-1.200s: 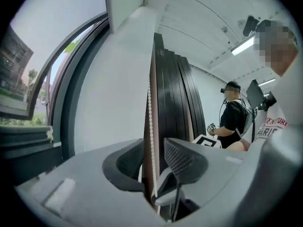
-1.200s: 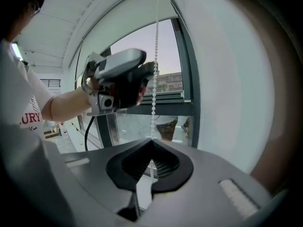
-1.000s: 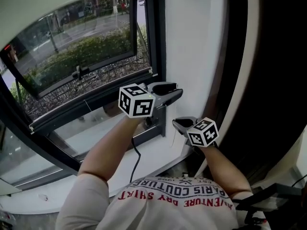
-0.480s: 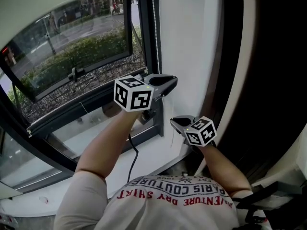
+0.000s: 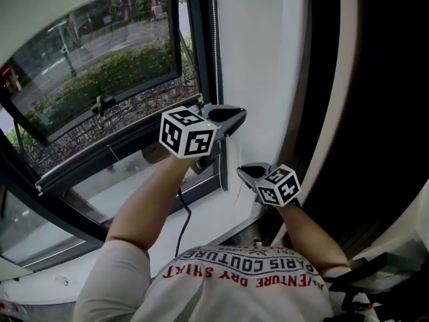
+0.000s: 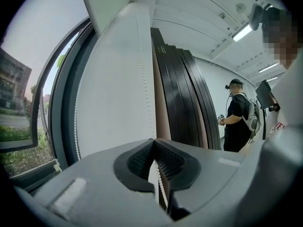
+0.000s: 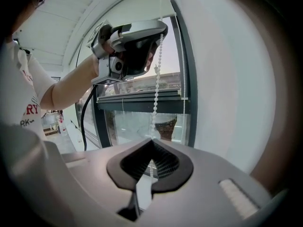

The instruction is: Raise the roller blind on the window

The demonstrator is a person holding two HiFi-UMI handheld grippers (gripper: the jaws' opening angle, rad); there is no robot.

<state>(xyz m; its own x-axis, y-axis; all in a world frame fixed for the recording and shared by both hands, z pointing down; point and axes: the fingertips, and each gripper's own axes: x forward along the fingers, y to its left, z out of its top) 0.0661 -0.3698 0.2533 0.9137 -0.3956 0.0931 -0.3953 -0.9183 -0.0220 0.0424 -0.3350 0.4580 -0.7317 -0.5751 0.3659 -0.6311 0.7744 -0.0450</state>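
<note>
Left gripper (image 5: 236, 115), right gripper (image 5: 245, 173) clamp bead chain (image 7: 156, 82).

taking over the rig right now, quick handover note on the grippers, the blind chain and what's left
Grippers: the left hand-held gripper has just closed its jaws on the bead chain, high up beside the window frame. The right hand-held gripper is shut on the same chain, lower down.
Done: both grips are on the chain. The window glass shows uncovered in the head view.
Unclear: the blind is not clearly in view, so I cannot tell how far up it is.
Left: probably pull the chain hand over hand until the blind is fully raised, then let go.
</note>
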